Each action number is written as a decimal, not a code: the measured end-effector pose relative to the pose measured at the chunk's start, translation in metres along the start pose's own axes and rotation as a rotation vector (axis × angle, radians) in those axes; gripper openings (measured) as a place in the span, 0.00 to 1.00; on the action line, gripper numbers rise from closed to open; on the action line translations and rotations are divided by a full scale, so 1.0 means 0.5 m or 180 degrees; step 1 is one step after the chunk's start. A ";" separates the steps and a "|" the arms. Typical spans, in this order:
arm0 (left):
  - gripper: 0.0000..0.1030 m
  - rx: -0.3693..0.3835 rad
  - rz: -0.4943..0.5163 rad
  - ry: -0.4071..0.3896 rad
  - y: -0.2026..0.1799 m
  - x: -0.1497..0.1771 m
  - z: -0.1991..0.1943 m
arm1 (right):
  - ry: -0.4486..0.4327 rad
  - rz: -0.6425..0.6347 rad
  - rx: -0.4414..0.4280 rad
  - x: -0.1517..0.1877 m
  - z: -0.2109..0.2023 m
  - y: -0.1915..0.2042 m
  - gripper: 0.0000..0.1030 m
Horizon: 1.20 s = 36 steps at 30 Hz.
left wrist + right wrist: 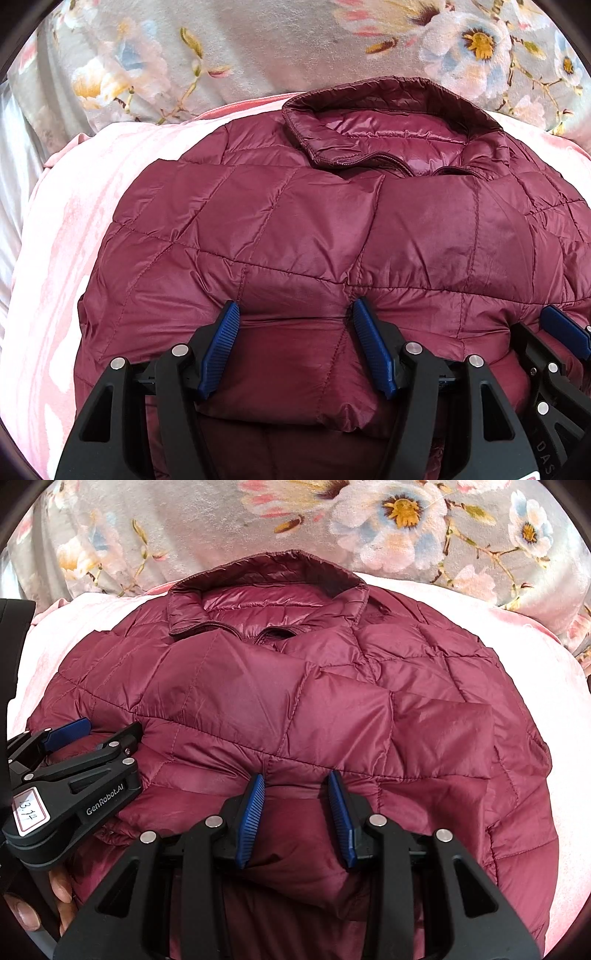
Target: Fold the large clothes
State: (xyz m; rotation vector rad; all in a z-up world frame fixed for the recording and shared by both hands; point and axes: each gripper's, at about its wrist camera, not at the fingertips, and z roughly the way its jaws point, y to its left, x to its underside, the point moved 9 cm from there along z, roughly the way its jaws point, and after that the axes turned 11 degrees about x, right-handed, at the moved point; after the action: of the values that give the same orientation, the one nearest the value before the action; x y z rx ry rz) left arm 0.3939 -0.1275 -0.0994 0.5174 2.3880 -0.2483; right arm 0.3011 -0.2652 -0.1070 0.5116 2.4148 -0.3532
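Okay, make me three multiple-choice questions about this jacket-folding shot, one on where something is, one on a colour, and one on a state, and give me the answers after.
1. Where is the jacket's collar?
A. At the far edge, toward the floral fabric
B. Under the hand-held grippers
C. Hanging off the right side

2. What colour is the quilted jacket?
A. Navy
B. Maroon
C. Grey

3. How is the front zip at the collar?
A. Closed to the top
B. Open at the neck
C. Hidden under a sleeve

Answers:
1. A: the collar lies at the jacket's far end, next to the floral fabric, away from the left hand-held gripper and the right hand-held gripper.
2. B: the whole shell is dark red, lying on a pink blanket.
3. B: the zip edges part below the collar, showing the lining.
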 end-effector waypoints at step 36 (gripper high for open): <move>0.71 -0.0009 -0.0146 0.0103 0.013 0.007 -0.006 | -0.0008 -0.0024 -0.0119 0.000 -0.002 0.004 0.51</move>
State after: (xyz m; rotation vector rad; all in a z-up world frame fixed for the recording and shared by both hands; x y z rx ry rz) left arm 0.3926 -0.1197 -0.0996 0.4690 2.4334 -0.2587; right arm 0.3016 -0.2630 -0.1064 0.4854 2.4169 -0.3110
